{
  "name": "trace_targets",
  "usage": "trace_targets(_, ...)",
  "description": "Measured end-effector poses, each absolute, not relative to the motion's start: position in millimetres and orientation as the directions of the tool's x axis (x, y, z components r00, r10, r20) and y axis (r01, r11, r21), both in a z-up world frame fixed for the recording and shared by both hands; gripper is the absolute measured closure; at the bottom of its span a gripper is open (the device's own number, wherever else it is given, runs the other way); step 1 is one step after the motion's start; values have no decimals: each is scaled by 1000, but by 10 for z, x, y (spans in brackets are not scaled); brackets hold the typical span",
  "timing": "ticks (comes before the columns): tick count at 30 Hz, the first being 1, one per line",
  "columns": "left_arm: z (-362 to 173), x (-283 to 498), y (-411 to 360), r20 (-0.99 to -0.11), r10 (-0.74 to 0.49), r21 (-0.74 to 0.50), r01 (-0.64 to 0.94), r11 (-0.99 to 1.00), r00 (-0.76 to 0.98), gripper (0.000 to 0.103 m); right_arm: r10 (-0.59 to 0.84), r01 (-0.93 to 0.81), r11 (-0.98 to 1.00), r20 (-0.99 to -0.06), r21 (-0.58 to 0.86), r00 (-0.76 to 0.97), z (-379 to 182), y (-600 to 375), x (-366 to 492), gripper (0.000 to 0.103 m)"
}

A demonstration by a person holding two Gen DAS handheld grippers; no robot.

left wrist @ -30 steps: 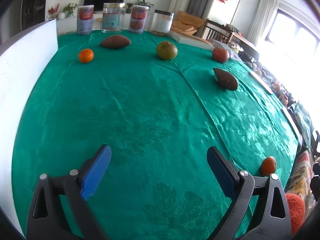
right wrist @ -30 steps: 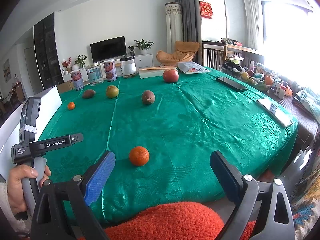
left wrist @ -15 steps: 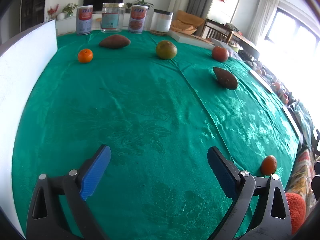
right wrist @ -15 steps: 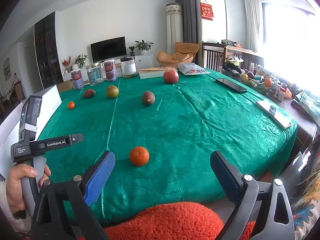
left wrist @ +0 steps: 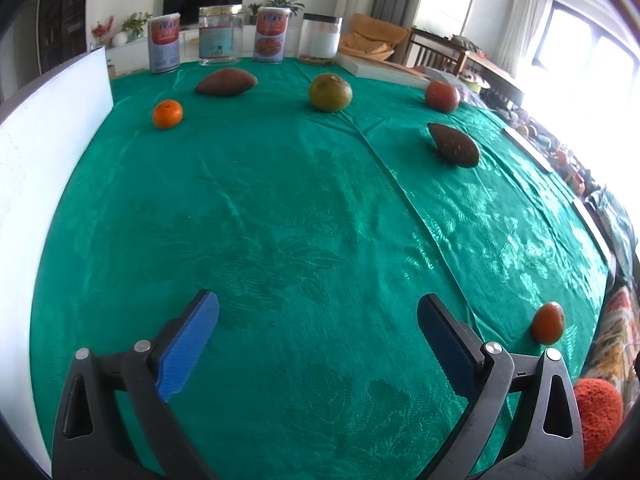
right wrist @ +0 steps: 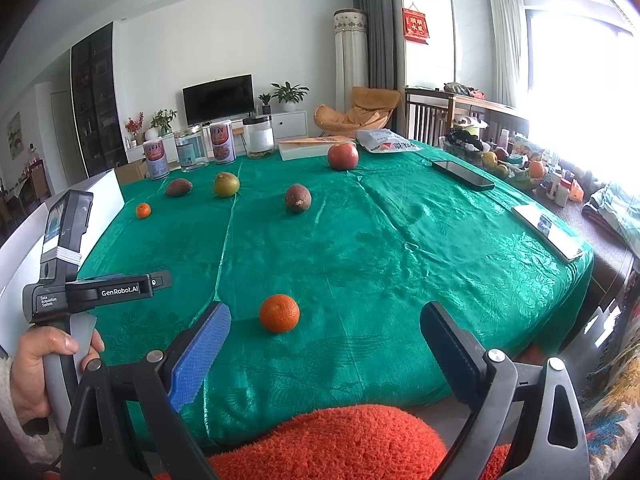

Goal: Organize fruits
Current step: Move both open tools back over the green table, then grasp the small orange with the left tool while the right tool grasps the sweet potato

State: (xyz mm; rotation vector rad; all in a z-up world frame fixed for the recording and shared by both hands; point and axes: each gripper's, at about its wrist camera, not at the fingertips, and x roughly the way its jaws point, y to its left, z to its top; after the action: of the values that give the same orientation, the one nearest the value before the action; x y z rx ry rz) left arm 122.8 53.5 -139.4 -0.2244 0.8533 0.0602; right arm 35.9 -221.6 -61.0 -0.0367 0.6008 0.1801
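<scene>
Fruits lie scattered on a green tablecloth [left wrist: 280,220]. In the left wrist view a small orange [left wrist: 167,114], a brown fruit [left wrist: 226,82], a green-yellow fruit [left wrist: 330,92], a red fruit [left wrist: 442,96] and a second brown fruit [left wrist: 454,145] sit at the far side, and another orange [left wrist: 548,322] lies near the right edge. My left gripper [left wrist: 318,346] hovers open over bare cloth. In the right wrist view the near orange [right wrist: 279,313] lies just ahead of my open right gripper [right wrist: 326,354]. A hand holds the left gripper's handle [right wrist: 60,296] at the left.
Cans and jars [left wrist: 232,36] line the far edge, with a white box [left wrist: 384,70] beside them. A white board [left wrist: 40,152] stands along the left side. Two phones [right wrist: 462,174] [right wrist: 548,232] lie on the right part of the table. An orange fuzzy sleeve [right wrist: 328,444] fills the near edge.
</scene>
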Motion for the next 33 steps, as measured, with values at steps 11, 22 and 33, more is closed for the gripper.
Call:
trace_targets(11,-1397,1243,522,-759,-29,-156,-139,978,650,2,177,-193,981,-561,32,808,-615,-2236,362,7)
trace_targets(22,-994,2006,1402,-740,172,-257,-509,821,650,3,216,-213,974,-563,73,798,-635,-2277,380,7)
trace_targets(33,-1468,2844,2232,-810,344,-67,-659,750,474,9,252,-223,967,-569,121,783,-657,-2335,432,7)
